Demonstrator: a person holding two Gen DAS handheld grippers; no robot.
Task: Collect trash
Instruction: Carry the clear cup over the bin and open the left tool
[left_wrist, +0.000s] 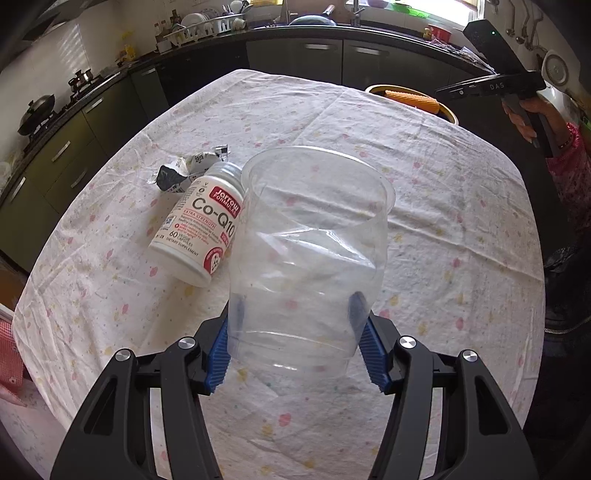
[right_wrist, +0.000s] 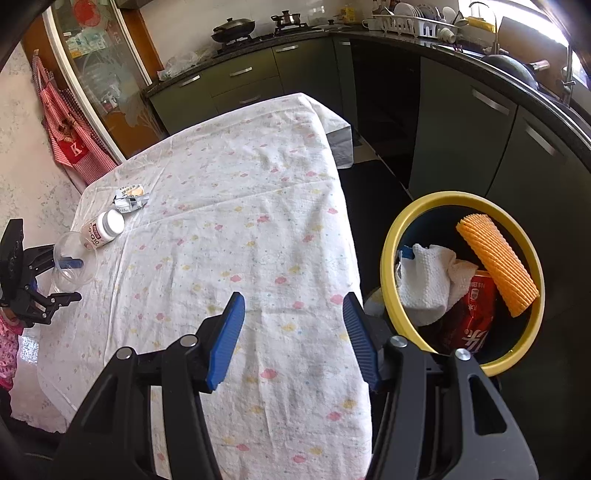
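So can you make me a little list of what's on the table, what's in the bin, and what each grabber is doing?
On table: clear plastic cup, white pill bottle lying on its side, crumpled wrapper
Table cover: flowery cloth
In yellow bin: orange ribbed roll, white paper towel, red can
Left gripper: jaws on both sides of the cup, pressing it
Right gripper: jaws apart, holding nothing
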